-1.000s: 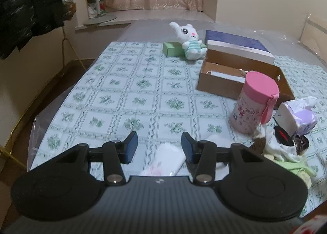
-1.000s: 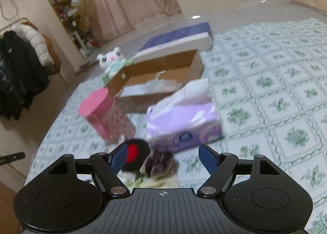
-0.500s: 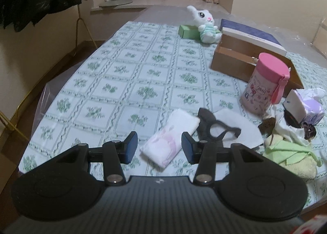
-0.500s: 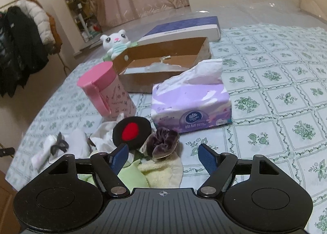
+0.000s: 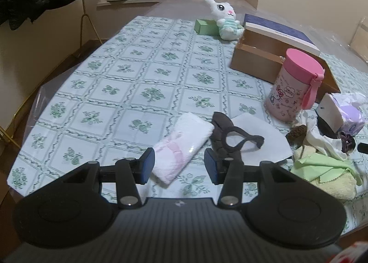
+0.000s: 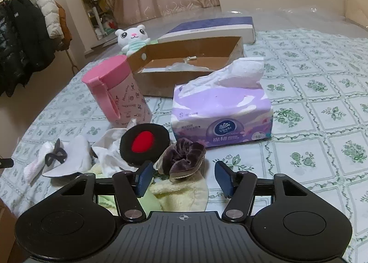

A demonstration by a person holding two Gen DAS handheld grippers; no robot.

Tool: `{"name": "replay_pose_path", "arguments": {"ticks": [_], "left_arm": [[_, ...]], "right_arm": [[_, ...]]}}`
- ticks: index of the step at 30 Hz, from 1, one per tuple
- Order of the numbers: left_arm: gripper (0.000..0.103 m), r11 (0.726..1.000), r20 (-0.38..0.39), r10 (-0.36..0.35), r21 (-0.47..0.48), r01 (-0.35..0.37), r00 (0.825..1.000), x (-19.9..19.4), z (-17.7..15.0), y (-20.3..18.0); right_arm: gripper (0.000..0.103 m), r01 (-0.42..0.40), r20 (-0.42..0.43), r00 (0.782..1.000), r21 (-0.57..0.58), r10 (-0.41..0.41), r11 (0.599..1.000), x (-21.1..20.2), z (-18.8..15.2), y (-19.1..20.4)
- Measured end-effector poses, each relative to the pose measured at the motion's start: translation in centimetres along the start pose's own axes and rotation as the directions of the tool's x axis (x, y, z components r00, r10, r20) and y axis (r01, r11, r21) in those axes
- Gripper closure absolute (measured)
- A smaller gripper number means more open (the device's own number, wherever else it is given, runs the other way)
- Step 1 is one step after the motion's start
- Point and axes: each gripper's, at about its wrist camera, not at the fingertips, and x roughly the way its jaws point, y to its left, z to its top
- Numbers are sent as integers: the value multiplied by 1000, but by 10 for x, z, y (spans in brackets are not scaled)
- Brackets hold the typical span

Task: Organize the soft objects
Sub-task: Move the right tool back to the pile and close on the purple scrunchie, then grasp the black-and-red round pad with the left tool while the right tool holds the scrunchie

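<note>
barely started tbh. left claw (image 5: 179, 166) spread over the folded pink towel (image 5: 182, 147) on the bench (image 5: 128, 83), nothing pinched. right claw (image 6: 182, 178) is closing, purple scrunchie (image 6: 184, 158) between the jaws but untouched. cardboard box (image 6: 191, 65) behind looks nearly empty. tissue pack (image 6: 222, 118) reads "vinda".

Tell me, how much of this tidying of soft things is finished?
Hardly any, it seems. The cardboard box holds only some clear wrapping. Nothing is gripped: the left gripper hangs open over the folded pink-white towel, while the right gripper is closing around the purple scrunchie without pressing it. The black-red pad, yellow cloth and plush bunny lie unsorted.
</note>
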Motion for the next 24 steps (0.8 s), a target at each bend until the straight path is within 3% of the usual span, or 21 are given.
{"name": "replay_pose_path", "arguments": {"ticks": [14,17,19,21,24], "left_arm": [[58,995,-28,-88,44,89,996,26,3,-46],[58,991,-32,-118,63,120,993,30,5,-60],[58,985,-35,-146,85,148,989,32,6,-72],[58,978,-36,-178,109,181,983,34,6,-87],[59,961,-30,-226,159,228,974,35,7,-112]], "right_arm": [[45,-3,-14,1000,0,3,1000,39,3,1],[55,5,-11,1000,-11,-5,1000,43,1,1],[70,11,-8,1000,-33,-11,999,44,0,1],[78,11,7,1000,-43,-11,999,41,-2,0],[82,-3,31,1000,-38,4,999,31,-2,-3]]}}
